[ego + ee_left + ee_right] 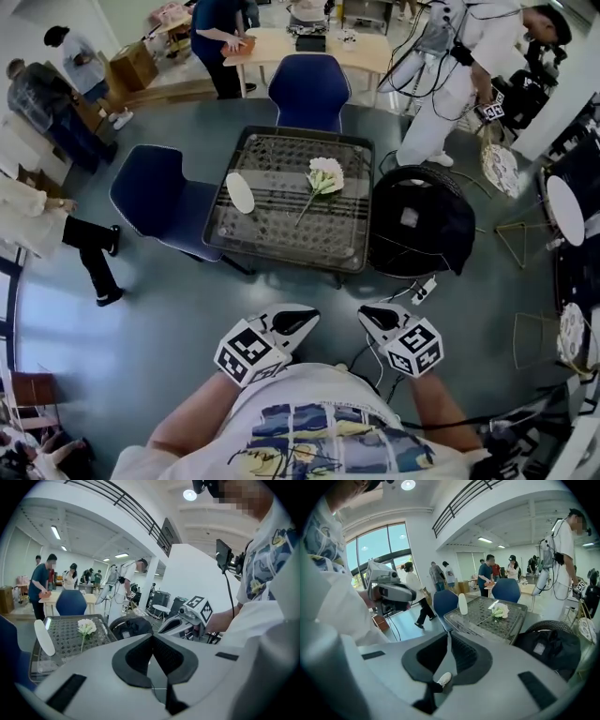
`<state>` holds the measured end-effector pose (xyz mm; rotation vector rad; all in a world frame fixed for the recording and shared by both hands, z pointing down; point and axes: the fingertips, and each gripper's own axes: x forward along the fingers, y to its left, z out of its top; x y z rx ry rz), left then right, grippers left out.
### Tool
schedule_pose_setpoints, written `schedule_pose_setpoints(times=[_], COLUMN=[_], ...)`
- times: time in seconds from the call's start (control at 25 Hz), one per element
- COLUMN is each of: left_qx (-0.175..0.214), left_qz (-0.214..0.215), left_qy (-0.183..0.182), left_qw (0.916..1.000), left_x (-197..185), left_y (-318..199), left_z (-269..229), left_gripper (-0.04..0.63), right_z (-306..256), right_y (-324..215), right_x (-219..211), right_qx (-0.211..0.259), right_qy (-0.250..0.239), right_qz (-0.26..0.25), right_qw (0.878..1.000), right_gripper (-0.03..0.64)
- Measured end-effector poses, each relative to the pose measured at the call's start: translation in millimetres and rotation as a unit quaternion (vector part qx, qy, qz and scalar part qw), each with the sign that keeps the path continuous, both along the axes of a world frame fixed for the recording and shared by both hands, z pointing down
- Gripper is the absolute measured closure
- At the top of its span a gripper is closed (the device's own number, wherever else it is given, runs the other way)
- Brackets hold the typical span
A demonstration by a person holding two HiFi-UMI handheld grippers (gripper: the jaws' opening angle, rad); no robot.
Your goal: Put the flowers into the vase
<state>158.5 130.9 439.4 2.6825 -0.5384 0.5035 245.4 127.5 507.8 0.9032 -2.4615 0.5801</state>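
Head view: the flower (319, 187) is seen lying on the table (281, 253), near the vase (240, 192) but apart from it. The left gripper (304, 320) and the right gripper (371, 315) are held closed and empty, well short of the table. The jaws should be opened before the flower is reached, and the stem gripped rather than the bloom.

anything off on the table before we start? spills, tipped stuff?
Nothing stands out. The flower lies flat on the table, apart from the white vase, which stands upright. No spill or damage is visible.
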Motion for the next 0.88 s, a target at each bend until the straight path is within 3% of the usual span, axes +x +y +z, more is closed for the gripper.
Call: schedule_pose_setpoints(times=[0.16, 0.28, 0.44, 0.6, 0.88], left_qx=[0.001, 0.000, -0.018, -0.032, -0.043], left_qz=[-0.006, -0.022, -0.051, -0.074, -0.123], left_qy=[-0.004, -0.008, -0.012, -0.006, -0.009], left_qw=[1.0000, 0.9997, 0.9985, 0.9968, 0.9915], left_x=[-52, -97, -141, -147, -133], left_y=[-29, -50, -71, -100, -178], left_z=[5, 9, 23, 34, 31], left_gripper=[0.586, 0.586, 0.586, 0.586, 0.586], right_z=[12, 22, 36, 49, 79], right_y=[-47, -87, -141, -209, -338], right_x=[-34, -61, -79, -67, -41], right_qx=[-0.009, -0.012, -0.034, -0.059, -0.086], right_qy=[0.009, 0.010, -0.003, -0.033, -0.032], right_qz=[0.020, 0.029, 0.061, 0.093, 0.095], right_qw=[1.000, 0.999, 0.998, 0.993, 0.991], right_gripper=[0.591, 0.487, 0.440, 0.425, 0.413])
